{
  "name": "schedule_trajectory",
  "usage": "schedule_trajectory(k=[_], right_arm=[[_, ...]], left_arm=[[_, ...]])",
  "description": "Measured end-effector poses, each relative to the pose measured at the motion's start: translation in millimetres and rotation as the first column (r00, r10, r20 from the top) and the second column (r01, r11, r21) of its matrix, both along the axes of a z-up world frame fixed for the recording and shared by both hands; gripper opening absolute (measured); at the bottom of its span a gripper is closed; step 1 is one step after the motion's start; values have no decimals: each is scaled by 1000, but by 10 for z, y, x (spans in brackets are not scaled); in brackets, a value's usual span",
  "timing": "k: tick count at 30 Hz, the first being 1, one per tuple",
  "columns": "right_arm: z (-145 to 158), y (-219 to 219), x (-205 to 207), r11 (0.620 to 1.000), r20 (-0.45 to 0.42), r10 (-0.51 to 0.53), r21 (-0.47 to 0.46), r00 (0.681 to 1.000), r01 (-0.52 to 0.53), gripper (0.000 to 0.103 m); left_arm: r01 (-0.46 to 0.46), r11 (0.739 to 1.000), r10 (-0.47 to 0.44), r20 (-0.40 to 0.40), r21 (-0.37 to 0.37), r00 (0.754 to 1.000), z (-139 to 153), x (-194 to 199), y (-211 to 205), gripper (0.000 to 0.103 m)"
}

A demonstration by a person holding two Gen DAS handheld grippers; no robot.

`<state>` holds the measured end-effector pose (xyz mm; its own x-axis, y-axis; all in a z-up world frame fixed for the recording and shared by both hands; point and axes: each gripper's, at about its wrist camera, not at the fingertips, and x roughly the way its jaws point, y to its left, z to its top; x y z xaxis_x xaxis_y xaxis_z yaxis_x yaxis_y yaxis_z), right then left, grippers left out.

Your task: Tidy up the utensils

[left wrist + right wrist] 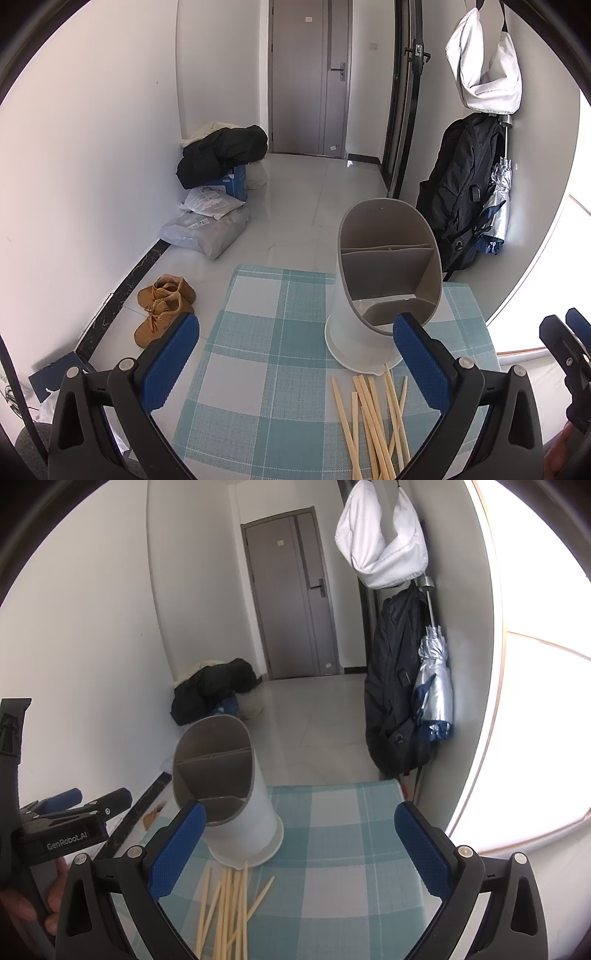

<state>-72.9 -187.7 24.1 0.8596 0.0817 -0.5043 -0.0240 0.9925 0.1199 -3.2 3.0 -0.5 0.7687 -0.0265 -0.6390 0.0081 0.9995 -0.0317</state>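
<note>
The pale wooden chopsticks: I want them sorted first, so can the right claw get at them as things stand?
Probably yes. The right claw stands open and empty, and the pale wooden chopsticks lie loose on the checked teal tablecloth just below it, nothing covering them.

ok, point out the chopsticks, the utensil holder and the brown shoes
chopsticks (373, 424), left wrist view, middle of the pile
utensil holder (345, 332), left wrist view, white outer wall
brown shoes (162, 306), left wrist view, nearer shoe's upper

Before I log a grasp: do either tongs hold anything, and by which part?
Nothing is held. Left tongs and right tongs stand open and empty; the chopsticks lie loose on the table.
</note>
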Motion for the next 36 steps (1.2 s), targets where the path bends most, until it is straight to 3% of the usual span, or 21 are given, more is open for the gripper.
schedule_trajectory(k=[16, 36], right_arm=[[22, 43, -50, 998, 24, 11, -57, 1000, -10, 103], [35, 51, -40, 998, 28, 23, -53, 999, -22, 102]], left_arm=[[7, 1000, -7, 4, 9, 1000, -23, -35, -14, 102], [5, 1000, -6, -30, -20, 1000, -56, 8, -19, 102]])
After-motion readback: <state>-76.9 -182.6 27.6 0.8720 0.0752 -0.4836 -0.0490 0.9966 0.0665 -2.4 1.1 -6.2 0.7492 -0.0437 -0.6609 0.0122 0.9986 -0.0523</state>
